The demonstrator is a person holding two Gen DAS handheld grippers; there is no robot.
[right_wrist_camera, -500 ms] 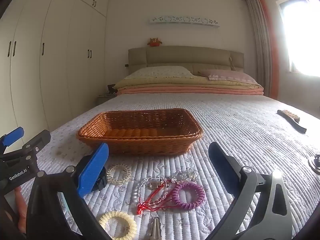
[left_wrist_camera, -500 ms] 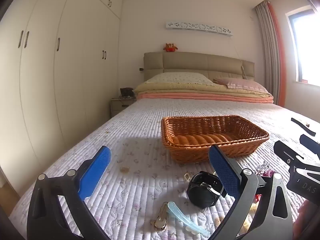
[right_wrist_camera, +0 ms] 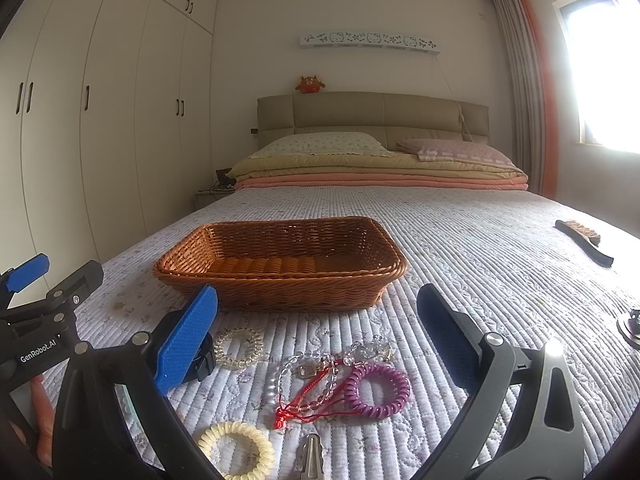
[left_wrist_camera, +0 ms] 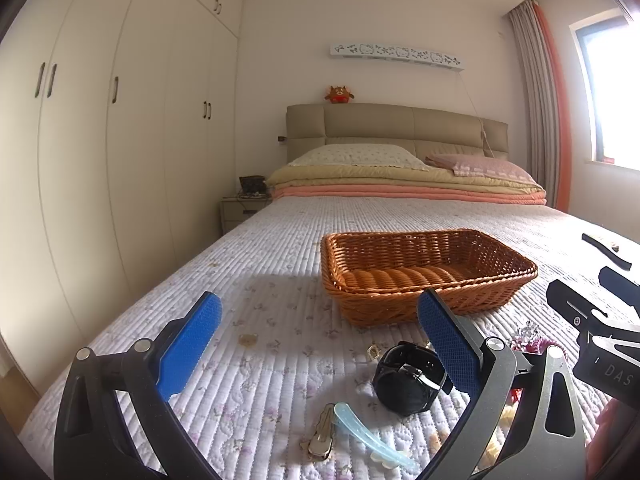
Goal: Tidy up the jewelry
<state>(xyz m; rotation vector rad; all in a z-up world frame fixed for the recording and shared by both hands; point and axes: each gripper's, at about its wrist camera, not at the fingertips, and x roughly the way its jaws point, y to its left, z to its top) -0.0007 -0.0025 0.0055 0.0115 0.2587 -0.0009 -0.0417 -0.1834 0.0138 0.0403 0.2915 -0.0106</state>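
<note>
An empty brown wicker basket (left_wrist_camera: 424, 280) (right_wrist_camera: 280, 268) stands on the quilted bed. In front of it jewelry lies scattered. The left wrist view has a black watch (left_wrist_camera: 408, 380), a pale blue hair clip (left_wrist_camera: 368, 436), a metal clip (left_wrist_camera: 320, 436) and a small ring (left_wrist_camera: 373, 353). The right wrist view has a purple coil band (right_wrist_camera: 378, 390), a red cord (right_wrist_camera: 308, 400), a clear bead bracelet (right_wrist_camera: 298, 376), a clear coil band (right_wrist_camera: 239, 347), a cream coil band (right_wrist_camera: 236, 450) and a metal clip (right_wrist_camera: 311, 460). My left gripper (left_wrist_camera: 320, 344) and right gripper (right_wrist_camera: 318, 336) hover open above them, holding nothing.
A black brush (right_wrist_camera: 584, 242) lies at the bed's right side. Folded blankets and pillows (left_wrist_camera: 400, 176) lie at the head end. White wardrobes (left_wrist_camera: 100, 140) line the left wall, with a nightstand (left_wrist_camera: 240, 210) beside the bed. A round metal object (right_wrist_camera: 632, 328) sits at the right edge.
</note>
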